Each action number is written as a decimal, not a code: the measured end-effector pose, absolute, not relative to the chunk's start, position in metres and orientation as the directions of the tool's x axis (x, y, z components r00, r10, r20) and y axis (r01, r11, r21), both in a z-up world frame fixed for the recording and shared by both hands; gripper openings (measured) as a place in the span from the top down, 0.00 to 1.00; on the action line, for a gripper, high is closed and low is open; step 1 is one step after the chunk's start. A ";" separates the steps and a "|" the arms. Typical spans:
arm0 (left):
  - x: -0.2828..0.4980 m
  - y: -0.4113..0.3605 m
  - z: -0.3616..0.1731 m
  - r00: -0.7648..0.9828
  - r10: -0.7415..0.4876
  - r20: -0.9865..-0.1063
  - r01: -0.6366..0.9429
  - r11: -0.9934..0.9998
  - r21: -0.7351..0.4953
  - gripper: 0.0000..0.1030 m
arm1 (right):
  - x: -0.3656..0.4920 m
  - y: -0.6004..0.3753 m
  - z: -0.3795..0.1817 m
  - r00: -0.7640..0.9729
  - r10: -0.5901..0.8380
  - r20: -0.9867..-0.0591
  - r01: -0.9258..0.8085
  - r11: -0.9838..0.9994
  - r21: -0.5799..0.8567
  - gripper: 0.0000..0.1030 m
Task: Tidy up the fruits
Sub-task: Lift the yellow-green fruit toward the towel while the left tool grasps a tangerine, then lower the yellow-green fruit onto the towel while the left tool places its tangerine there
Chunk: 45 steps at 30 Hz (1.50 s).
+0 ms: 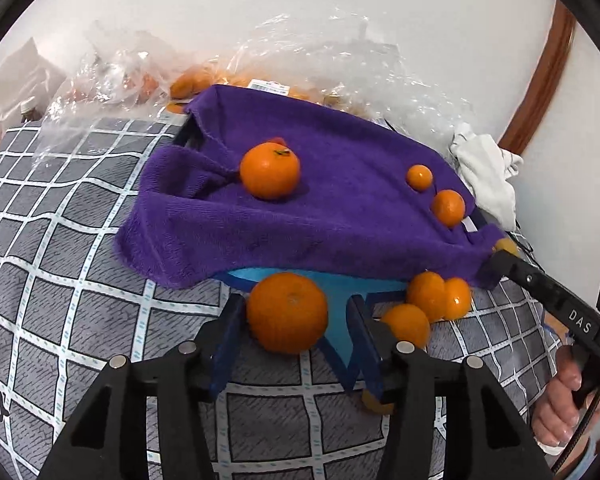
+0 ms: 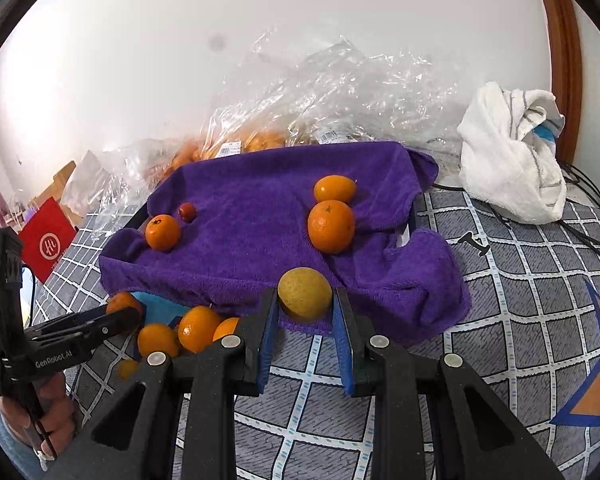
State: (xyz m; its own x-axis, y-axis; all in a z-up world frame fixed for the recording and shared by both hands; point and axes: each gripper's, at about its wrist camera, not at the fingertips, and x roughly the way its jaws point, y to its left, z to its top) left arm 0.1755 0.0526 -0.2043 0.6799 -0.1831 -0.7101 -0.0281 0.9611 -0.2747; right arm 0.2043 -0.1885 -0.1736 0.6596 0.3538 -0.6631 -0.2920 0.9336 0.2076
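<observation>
Left tool (image 1: 296, 316) grips an orange (image 1: 287, 311) before the purple towel (image 1: 300, 208).

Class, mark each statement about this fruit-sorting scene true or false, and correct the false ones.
1. The right tool grips a yellowish fruit. True.
2. The purple towel has no fruit on it. False: several oranges lie on it, such as a large orange.
3. The left tool has an orange between its fingers. True.
4. A white cloth lies on the purple towel. False: it sits apart, on the checked cover.
</observation>
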 end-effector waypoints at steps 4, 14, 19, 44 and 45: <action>0.171 0.061 -0.202 0.704 -0.217 -0.676 -0.023 0.945 -0.327 0.64 | 0.200 -0.190 -0.169 0.676 0.353 -0.647 -0.294 0.934 0.203 0.74; 0.157 0.064 -0.183 0.792 -0.192 -0.580 -0.005 0.947 -0.321 0.64 | 0.193 -0.197 -0.156 0.727 0.359 -0.585 -0.298 0.933 0.201 0.74; 0.154 0.073 -0.177 0.814 -0.164 -0.558 -0.034 0.944 -0.328 0.64 | 0.198 -0.200 -0.147 0.733 0.323 -0.599 -0.259 0.946 0.193 0.74; 0.156 0.098 -0.180 0.809 -0.172 -0.562 -0.104 0.899 -0.425 0.64 | 0.253 -0.170 -0.181 0.600 0.324 -0.731 -0.271 0.943 0.195 0.74; 0.155 0.096 -0.179 0.811 -0.166 -0.561 -0.101 0.905 -0.413 0.64 | 0.254 -0.172 -0.182 0.601 0.321 -0.732 -0.268 0.944 0.194 0.74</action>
